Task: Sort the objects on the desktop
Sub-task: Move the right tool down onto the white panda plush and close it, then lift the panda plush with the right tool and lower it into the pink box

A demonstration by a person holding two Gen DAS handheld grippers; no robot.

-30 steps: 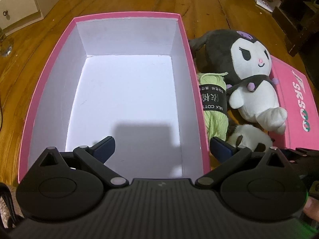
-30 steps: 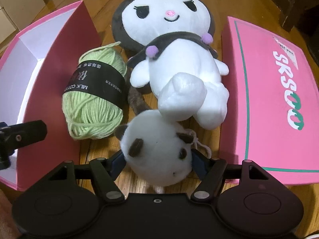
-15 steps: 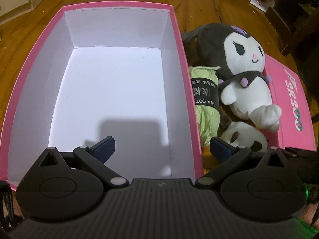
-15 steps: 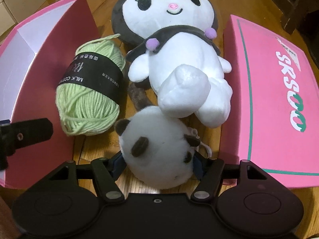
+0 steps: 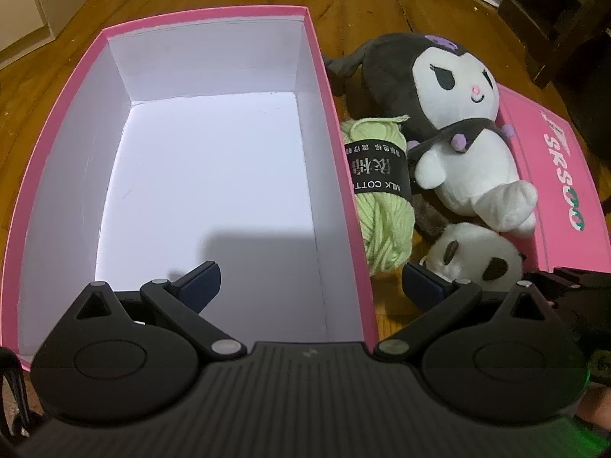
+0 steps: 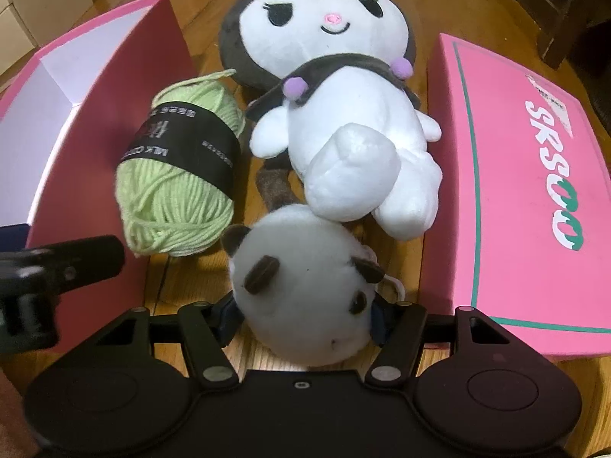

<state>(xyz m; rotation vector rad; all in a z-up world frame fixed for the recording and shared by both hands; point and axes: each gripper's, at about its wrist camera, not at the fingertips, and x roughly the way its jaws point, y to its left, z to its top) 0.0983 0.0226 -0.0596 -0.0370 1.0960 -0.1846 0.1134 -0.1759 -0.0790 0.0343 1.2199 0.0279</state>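
Observation:
An open pink box (image 5: 331,175) with a bare white inside fills the left wrist view. My left gripper (image 5: 311,280) hangs open over the box's near right corner, one finger inside the wall and one outside. Right of the box lie a green yarn ball (image 5: 382,198), a black-and-white plush doll (image 5: 458,122) and a small round panda plush (image 5: 473,255). In the right wrist view my right gripper (image 6: 303,316) is shut on the panda plush (image 6: 301,297), whose sides press against both fingers. Beyond it are the yarn ball (image 6: 179,175) and the plush doll (image 6: 343,122).
A pink lid (image 6: 515,175) printed with letters lies flat right of the doll, close to my right gripper. The pink box's outer wall (image 6: 114,114) stands to the left. Everything rests on a wooden floor (image 5: 374,4). Dark furniture (image 5: 565,19) stands at the back right.
My left gripper has swung over the box's near end, staying open. My right gripper has pushed a little further around the panda plush, which now sits deeper between the fingers.

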